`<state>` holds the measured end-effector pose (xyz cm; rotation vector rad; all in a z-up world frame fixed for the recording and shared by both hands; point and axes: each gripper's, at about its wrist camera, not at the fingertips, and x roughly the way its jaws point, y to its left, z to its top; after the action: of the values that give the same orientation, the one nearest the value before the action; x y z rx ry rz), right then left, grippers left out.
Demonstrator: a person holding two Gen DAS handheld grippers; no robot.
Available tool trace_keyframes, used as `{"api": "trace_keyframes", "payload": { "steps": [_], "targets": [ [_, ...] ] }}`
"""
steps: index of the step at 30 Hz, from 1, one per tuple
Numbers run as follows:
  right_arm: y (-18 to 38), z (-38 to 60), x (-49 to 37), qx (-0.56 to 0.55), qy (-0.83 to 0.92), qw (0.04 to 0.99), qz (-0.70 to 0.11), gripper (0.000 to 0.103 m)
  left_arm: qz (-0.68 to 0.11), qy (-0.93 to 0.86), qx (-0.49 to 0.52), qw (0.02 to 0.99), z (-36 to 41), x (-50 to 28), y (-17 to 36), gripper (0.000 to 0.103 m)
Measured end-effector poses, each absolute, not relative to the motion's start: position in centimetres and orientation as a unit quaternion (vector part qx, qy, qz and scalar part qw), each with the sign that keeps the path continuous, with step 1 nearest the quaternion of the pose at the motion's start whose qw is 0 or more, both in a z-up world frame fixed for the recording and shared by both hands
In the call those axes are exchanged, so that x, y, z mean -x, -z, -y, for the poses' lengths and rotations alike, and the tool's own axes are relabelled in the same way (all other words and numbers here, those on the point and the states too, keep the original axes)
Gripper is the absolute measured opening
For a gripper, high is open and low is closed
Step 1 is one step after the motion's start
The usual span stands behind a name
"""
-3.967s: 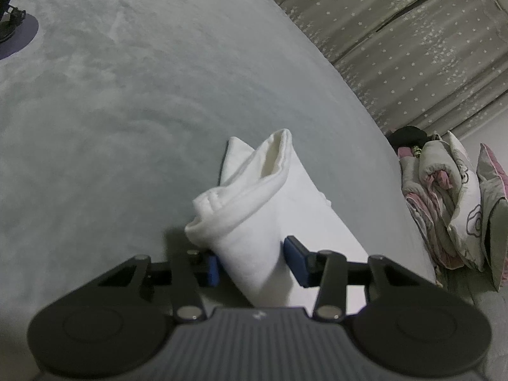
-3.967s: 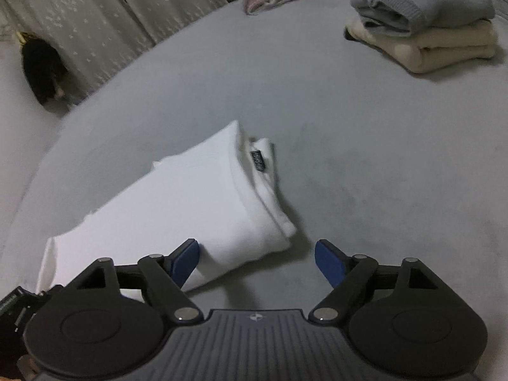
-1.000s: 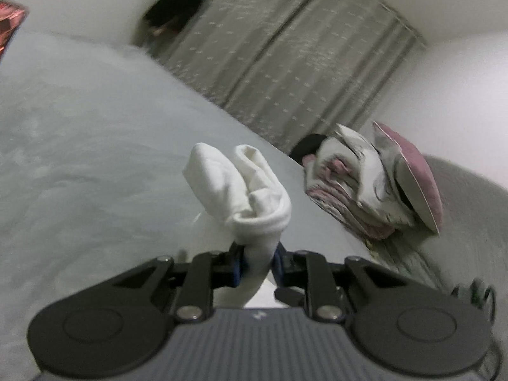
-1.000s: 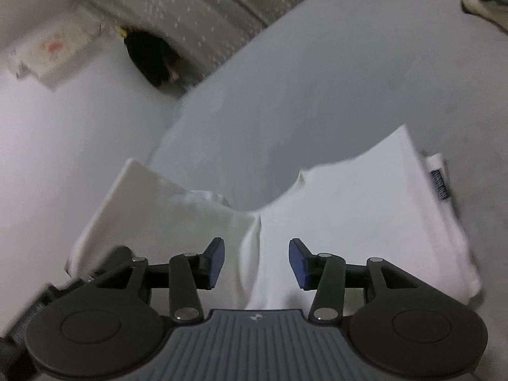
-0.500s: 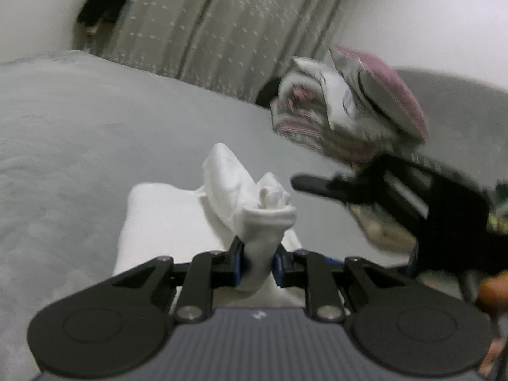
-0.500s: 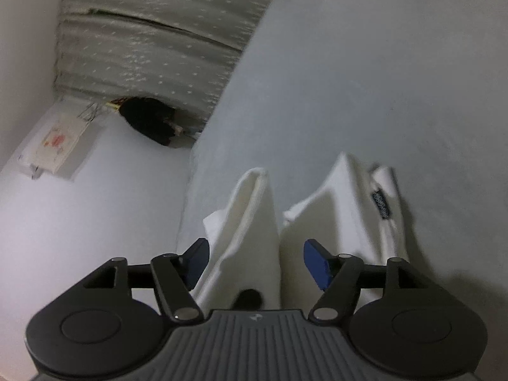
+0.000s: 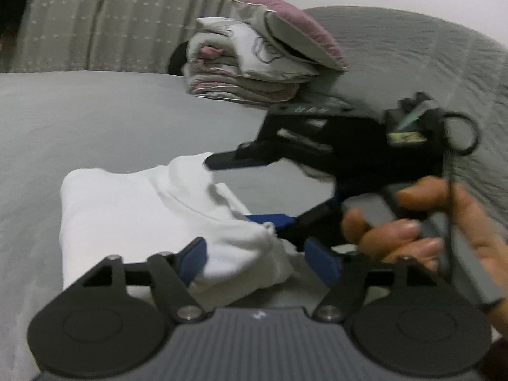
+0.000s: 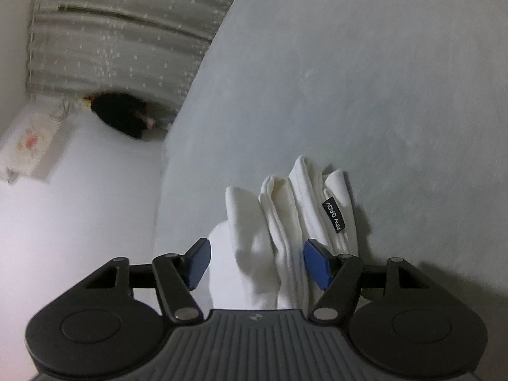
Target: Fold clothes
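A white garment (image 7: 133, 209) lies folded in layers on the grey bed (image 7: 79, 120). My left gripper (image 7: 257, 263) is low over its near end; its jaws are opening, and the bunched end of the cloth rests loose between the blue pads (image 7: 193, 262). In the left wrist view, a person's hand (image 7: 412, 228) holds my right gripper (image 7: 244, 190) open at the garment's right side. In the right wrist view, the right gripper (image 8: 257, 265) straddles the stacked folds of the garment (image 8: 285, 216), without pinching them. A black label (image 8: 333, 214) shows on the outer fold.
A pile of folded quilts and a pink-edged pillow (image 7: 254, 63) stands at the bed's far end before a grey padded backrest (image 7: 412, 63). Dotted curtains (image 8: 127, 31) hang behind. The bed's edge (image 8: 165, 171) drops off left of the garment, with a black object (image 8: 123, 117) beyond.
My left gripper has opened and let go of the bunched cloth, which now lies on the folded garment. The right gripper has stayed open over the folds and come closer to the left.
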<state>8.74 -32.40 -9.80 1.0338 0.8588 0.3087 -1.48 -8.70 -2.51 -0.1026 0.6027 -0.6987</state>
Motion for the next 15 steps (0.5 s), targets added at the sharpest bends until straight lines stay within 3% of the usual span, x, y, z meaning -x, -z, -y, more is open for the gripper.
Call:
{"api": "trace_keyframes", "payload": {
  "steps": [6, 7, 8, 9, 15],
  "targets": [
    [8.8, 31.0, -8.9, -0.433, -0.151, 0.793, -0.401, 0.064, -0.265, 0.326, 0.054, 0.906, 5.2, 1.8, 0.5, 0.075],
    [8.6, 30.6, -8.9, -0.417, -0.15, 0.801, -0.403, 0.06, -0.26, 0.313, 0.057, 0.912, 4.5, 1.6, 0.3, 0.074],
    [8.5, 30.0, -8.9, -0.399, -0.149, 0.808, -0.406, 0.044, -0.255, 0.297, 0.063, 0.918, 3.8, 1.3, 0.2, 0.074],
    [8.2, 29.5, -8.8, -0.383, -0.147, 0.817, -0.405, 0.026, -0.25, 0.282, 0.068, 0.924, 3.1, 0.9, 0.0, 0.07],
    [5.0, 28.3, -8.0, -0.34, -0.167, 0.852, -0.362, 0.021, -0.236, 0.182, 0.114, 0.948, -0.5, -1.6, 0.3, 0.036]
  ]
}}
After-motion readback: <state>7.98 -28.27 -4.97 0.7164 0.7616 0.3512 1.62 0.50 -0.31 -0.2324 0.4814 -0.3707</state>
